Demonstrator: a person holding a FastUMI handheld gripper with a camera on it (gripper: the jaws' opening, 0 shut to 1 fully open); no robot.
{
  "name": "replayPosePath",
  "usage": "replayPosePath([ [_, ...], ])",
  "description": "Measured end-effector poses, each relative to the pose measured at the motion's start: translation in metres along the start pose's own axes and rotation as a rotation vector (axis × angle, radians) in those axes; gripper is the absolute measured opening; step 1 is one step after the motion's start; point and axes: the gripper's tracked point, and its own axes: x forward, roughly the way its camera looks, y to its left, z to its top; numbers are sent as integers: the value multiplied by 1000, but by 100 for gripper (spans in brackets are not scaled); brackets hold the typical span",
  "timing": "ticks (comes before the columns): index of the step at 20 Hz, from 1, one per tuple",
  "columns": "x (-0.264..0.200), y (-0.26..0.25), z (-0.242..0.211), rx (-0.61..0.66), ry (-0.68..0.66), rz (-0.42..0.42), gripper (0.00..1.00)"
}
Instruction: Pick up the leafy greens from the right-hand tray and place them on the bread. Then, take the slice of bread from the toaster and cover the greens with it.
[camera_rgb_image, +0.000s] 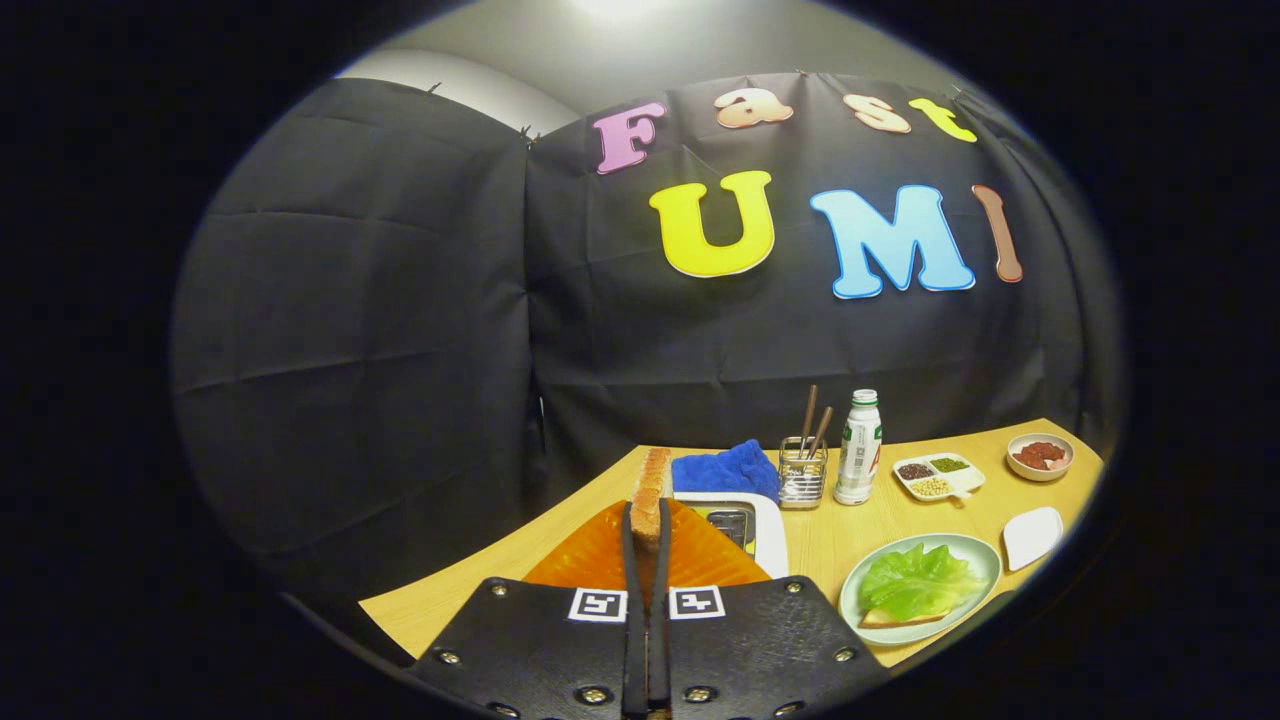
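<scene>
Pinched nearly together, the gripper (646, 530) held the bread slice (651, 490) edge-on above the orange tray (600, 555), lower centre.

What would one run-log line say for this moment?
gripper: shut on bread slice, held edge-up | leafy greens: on bread on plate | cover: not yet done

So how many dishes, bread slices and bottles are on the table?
Dishes: 4 (green plate, divided tray, small bowl, white dish)
Bread slices: 2 (one gripped edge-on in the tool, one under the leafy greens at)
Bottles: 1
Total: 7
</scene>
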Motion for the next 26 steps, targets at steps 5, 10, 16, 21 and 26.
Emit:
replayPosePath([
  [5, -9, -3, 20, -5, -50, 16, 1],
  [10, -22, -26, 47, 15, -101, -7, 1],
  [16, -38, -70, 63, 35, -138, -77, 1],
  [21, -46, -114, 58, 22, -131, -147, 1],
  [26, -53, -151, 46, -48, -120, -183, 1],
])
